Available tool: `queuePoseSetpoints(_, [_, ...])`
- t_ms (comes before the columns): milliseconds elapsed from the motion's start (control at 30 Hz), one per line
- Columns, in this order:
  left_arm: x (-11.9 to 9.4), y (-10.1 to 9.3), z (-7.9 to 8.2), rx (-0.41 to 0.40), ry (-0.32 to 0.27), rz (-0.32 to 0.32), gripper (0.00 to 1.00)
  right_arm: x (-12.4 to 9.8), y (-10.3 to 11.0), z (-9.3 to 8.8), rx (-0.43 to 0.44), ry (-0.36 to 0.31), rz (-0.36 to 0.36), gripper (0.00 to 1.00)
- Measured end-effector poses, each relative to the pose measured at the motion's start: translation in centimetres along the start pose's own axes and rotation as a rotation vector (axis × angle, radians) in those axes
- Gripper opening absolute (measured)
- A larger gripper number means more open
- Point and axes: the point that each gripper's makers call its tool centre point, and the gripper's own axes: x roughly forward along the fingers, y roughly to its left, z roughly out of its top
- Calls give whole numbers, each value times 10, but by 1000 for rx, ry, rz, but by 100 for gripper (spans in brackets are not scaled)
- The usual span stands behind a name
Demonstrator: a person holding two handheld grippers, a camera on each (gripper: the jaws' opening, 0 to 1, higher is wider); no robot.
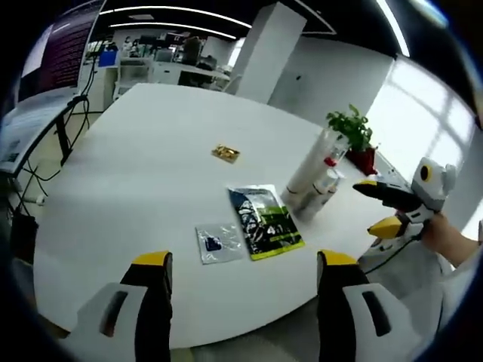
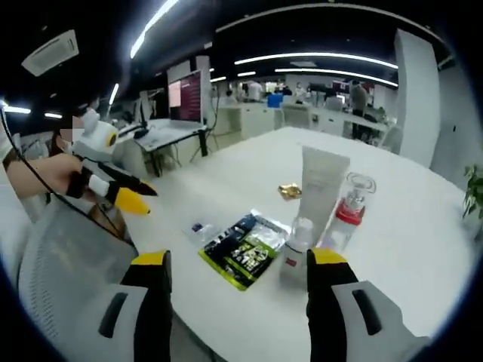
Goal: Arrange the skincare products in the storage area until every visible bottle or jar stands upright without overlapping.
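Note:
Three skincare products stand upright close together on the white table (image 1: 143, 158): a tall white tube (image 1: 312, 161) (image 2: 323, 179), a clear bottle with a red collar (image 1: 330, 167) (image 2: 347, 213) and a small white bottle (image 1: 310, 200) (image 2: 296, 247). A green-and-black sachet (image 1: 265, 219) (image 2: 245, 250) lies flat beside them, with a small clear sachet (image 1: 218, 243) (image 2: 200, 226) next to it. My left gripper (image 1: 243, 260) (image 2: 139, 197) is open at the table's near edge, holding nothing. My right gripper (image 2: 240, 258) (image 1: 376, 205) is open too, just short of the bottles.
A small gold packet (image 1: 225, 153) (image 2: 289, 191) lies further in on the table. A green plant in a red pot (image 1: 355, 138) stands behind the bottles. A grey mesh chair (image 2: 64, 260) is at the table edge. Desks and monitors fill the room behind.

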Motion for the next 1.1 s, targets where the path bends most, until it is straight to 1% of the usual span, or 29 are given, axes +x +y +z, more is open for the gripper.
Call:
queuePoseSetpoints(200, [-2, -2, -4, 36, 5, -5, 78, -20, -27, -15, 61, 11, -57, 81])
queuePoseSetpoints(267, [-2, -3, -4, 52, 3, -8, 79, -26, -34, -17, 72, 10, -73, 82])
queuePoseSetpoints(367, [-5, -5, -1, 63, -19, -13, 82, -33, -41, -15, 81, 2, -93, 85])
queuePoseSetpoints(467, [-4, -6, 0, 70, -18, -19, 85, -37, -49, -15, 93, -12, -107, 88])
queuePoseSetpoints(600, [-4, -4, -1, 80, -6, -21, 89, -42, -54, -19, 119, -15, -122, 92])
queuePoseSetpoints(667, [-5, -4, -2, 84, -3, -22, 91, -42, -52, -20, 137, -17, -122, 94])
queuePoseSetpoints(733, [-5, -5, -1, 87, -3, -26, 96, -41, -52, -20, 156, -30, -119, 98])
queuePoseSetpoints(800, [-5, -4, -1, 88, -2, -30, 99, -40, -55, -23, 162, -15, -132, 99])
queuePoseSetpoints(833, [-6, -4, -1, 91, 0, -30, 99, -41, -59, -28, 140, 20, -157, 99])
queuePoseSetpoints(867, [-6, -4, -1, 93, 2, -29, 99, -41, -59, -29, 143, 27, -161, 99])
queuePoseSetpoints(933, [-6, -2, -2, 93, 4, -24, 99, -40, -58, -30, 175, 16, -151, 99])
queuePoseSetpoints(1100, [-2, 0, -2, 78, 7, -18, 99, -39, -58, -33, 177, 31, -146, 99])
